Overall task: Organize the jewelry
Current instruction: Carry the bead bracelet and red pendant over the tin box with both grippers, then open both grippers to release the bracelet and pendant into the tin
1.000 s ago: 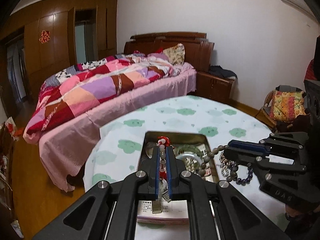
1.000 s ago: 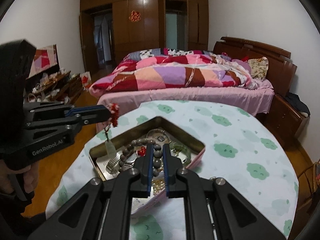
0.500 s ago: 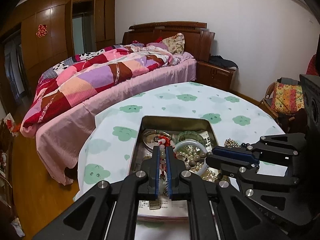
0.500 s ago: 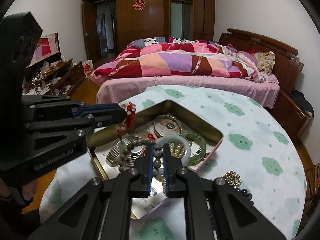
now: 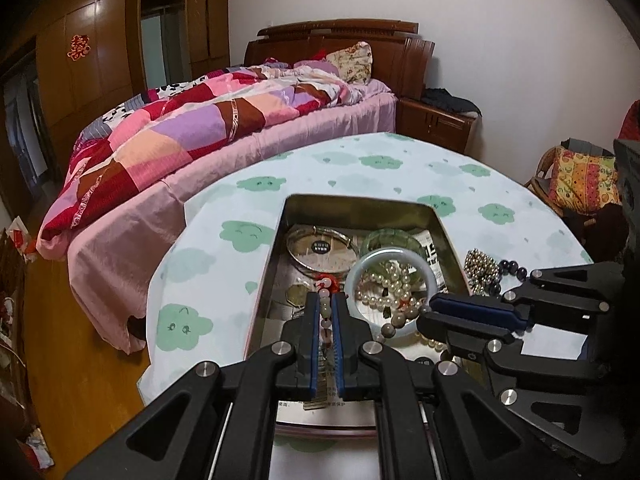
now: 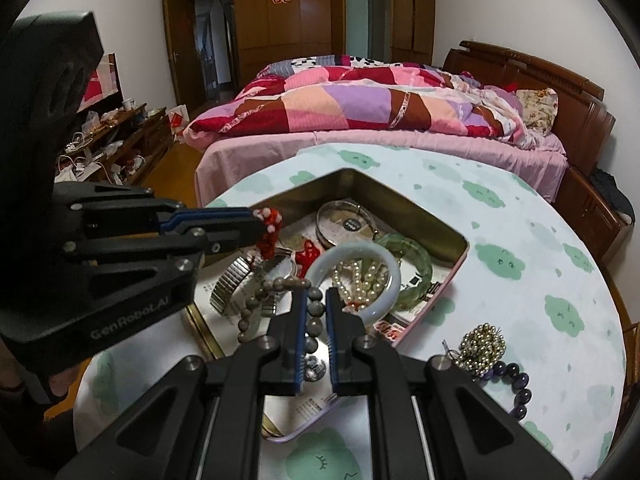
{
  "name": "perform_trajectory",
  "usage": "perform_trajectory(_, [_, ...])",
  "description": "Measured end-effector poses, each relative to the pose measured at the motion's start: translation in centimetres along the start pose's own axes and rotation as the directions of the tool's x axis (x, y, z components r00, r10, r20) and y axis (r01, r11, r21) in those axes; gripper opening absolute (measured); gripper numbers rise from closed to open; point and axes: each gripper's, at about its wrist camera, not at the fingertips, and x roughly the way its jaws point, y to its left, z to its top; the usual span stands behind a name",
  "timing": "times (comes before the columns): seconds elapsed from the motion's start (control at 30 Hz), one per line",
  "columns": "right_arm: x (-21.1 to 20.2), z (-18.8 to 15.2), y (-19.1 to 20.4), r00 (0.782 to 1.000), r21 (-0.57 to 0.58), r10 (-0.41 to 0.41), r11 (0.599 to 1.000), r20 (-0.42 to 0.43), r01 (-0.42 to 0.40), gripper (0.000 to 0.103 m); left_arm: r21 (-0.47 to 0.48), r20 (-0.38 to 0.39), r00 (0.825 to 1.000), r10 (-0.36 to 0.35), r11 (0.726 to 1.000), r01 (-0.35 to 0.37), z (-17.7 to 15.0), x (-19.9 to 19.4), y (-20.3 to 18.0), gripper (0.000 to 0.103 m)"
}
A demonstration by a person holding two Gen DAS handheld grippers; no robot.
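Claws over tin: left pinching red-knot pendant hanging vertical; right pinching brown bead bracelet.

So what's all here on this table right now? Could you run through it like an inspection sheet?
Surface: round table under a white cloth with green cloud prints.
Job's things: open rectangular metal tin holding a pale white jade bangle, green translucent bangle, white pearl strand, silver bangle and metal watch band.
Clutter: gold bead cluster and dark purple bead bracelet lie on the cloth outside the tin.
Grippers: left gripper shut on a red-tasselled bead charm; right gripper shut on a brown wooden bead bracelet, both over the tin.
Cables: tangled white cords on the far wooden shelf.
Surroundings: bed with patchwork quilt, wooden wardrobe.
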Motion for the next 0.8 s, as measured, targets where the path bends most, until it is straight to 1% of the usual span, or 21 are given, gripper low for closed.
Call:
perform_trajectory(0.33, [0.37,-0.17,0.03,1.000,0.001,0.000,1.000,-0.008,0.000,0.011,-0.001,-0.015,1.000,0.009,1.000,-0.009,-0.27,0.41,0.20,0.005])
perform_trajectory(0.6, [0.55,-0.37,-0.14,1.000,0.008,0.010,1.000,-0.015,-0.010,0.011,-0.008,-0.010,1.000,0.018,1.000,-0.018,-0.19,0.33,0.37,0.005])
perform_trajectory(0.73, [0.64,-0.53,-0.43,1.000,0.021,0.017,1.000,-0.020,-0.016,0.014,-0.010,-0.015,0.999,0.030,0.999,-0.030,-0.18,0.41,0.37,0.005])
perform_trajectory(0.77, [0.66,-0.57,-0.51,1.000,0.025,0.019,1.000,-0.021,-0.018,0.017,-0.011,-0.017,0.999,0.030,0.999,-0.030,-0.17,0.45,0.42,0.006])
perform_trajectory(0.8, [0.60,-0.60,-0.52,1.000,0.027,0.019,0.999,-0.021,-0.018,0.029,-0.011,-0.019,0.999,0.033,0.999,-0.033,-0.15,0.46,0.36,0.009])
